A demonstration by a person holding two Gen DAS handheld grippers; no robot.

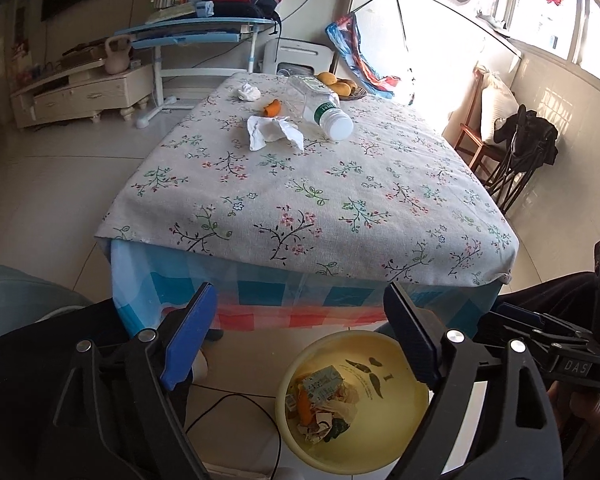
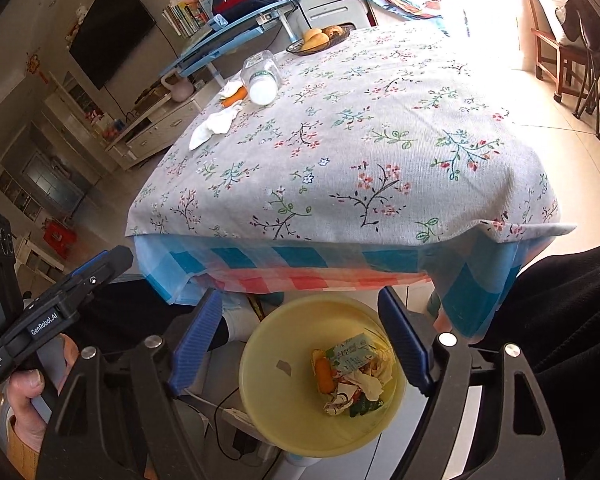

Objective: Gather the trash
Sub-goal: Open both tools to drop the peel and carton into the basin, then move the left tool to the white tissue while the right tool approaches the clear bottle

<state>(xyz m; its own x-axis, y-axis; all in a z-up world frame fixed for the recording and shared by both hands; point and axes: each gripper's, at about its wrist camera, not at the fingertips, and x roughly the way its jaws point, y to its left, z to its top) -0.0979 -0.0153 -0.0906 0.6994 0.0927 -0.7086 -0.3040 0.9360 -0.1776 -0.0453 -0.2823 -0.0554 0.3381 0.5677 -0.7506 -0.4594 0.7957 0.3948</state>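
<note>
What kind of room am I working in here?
Most likely a home living and dining room: a table under a floral tablecloth, a wall-mounted TV, a child's desk stacked with books, and a fruit plate.

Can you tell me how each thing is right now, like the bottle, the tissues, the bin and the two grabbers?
Plastic bottle: lying on its side on the table, cap on.
Tissue: crumpled, on the table.
Second tissue: balled up, farther back.
Orange peel: on the table, between the tissues.
Yellow bin: on the floor, partly filled with trash.
Fruit plate: holding fruit.
Left gripper: open, empty.
Right gripper: open, empty.
</note>
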